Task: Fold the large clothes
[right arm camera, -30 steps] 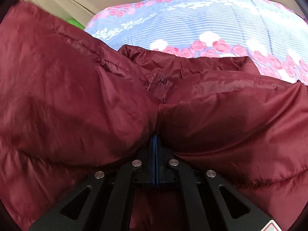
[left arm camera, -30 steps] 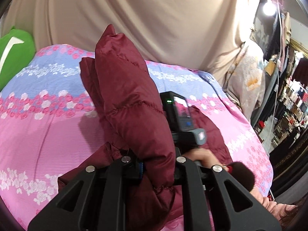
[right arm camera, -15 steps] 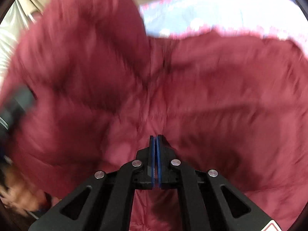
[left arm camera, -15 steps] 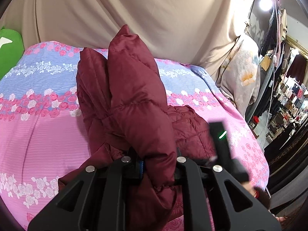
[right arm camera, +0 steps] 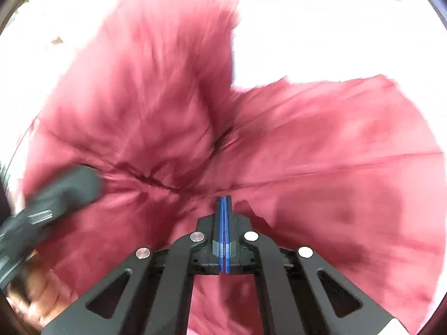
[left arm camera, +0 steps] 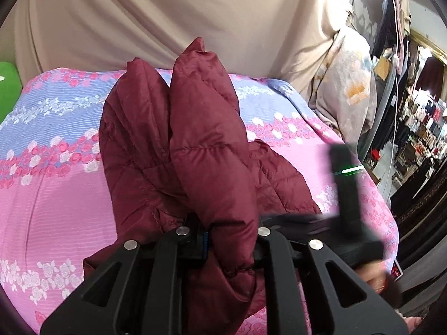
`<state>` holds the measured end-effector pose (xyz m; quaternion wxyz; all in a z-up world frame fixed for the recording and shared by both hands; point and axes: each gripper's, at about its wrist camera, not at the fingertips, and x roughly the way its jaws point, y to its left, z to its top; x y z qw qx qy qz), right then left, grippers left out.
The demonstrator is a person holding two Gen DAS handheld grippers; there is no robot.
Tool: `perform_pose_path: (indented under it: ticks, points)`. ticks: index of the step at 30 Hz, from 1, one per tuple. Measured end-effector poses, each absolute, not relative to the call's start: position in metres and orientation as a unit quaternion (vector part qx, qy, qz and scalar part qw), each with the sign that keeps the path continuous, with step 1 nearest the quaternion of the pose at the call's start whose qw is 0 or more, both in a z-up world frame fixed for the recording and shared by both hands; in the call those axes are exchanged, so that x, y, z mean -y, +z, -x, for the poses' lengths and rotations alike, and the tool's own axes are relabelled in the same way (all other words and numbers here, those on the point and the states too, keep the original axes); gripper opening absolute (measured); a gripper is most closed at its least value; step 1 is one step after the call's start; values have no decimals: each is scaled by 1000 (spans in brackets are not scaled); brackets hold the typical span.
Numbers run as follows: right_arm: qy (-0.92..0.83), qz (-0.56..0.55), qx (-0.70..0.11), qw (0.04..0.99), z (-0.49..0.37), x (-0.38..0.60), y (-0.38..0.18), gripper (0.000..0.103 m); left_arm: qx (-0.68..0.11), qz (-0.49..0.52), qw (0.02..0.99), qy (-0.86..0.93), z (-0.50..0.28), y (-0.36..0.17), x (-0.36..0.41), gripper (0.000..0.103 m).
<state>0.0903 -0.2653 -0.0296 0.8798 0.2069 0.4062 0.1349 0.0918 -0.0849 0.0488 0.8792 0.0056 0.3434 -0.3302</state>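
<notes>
A: Left view: left gripper point(left arm camera: 232, 240), jaws clamped on the quilted maroon down jacket point(left arm camera: 206, 150), its long axis running away across the pink-and-blue floral bed point(left arm camera: 50, 184).

B: Right view, blurred: right gripper point(right arm camera: 224, 209), jaws together; whether they pinch fabric, I cannot tell.

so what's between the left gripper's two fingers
In the left wrist view, a thick puffy fold of the maroon quilted down jacket fills the gap in the left gripper, which is clamped on it.
</notes>
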Motion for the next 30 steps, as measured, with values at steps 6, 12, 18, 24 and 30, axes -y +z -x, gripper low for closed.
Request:
perform_pose_path:
  ticks: [6, 12, 18, 24, 30]
  points:
    - [11, -262, -424, 867, -59, 369, -65, 1, -341, -35, 875, -342, -88, 48, 117, 13]
    - [63, -285, -443, 848, -95, 358, -93, 0, -346, -76, 857, -374, -75, 39, 174, 13]
    - [104, -334, -442, 826, -98, 367, -106, 0, -359, -123, 836, -397, -66, 8, 239, 13]
    - [144, -420, -426, 788, -94, 408, -118, 0, -370, -123, 831, -396, -76, -7, 261, 14]
    - [107, -421, -400, 807, -67, 440, -98, 3, -385, -126, 825, -393, -79, -24, 267, 14]
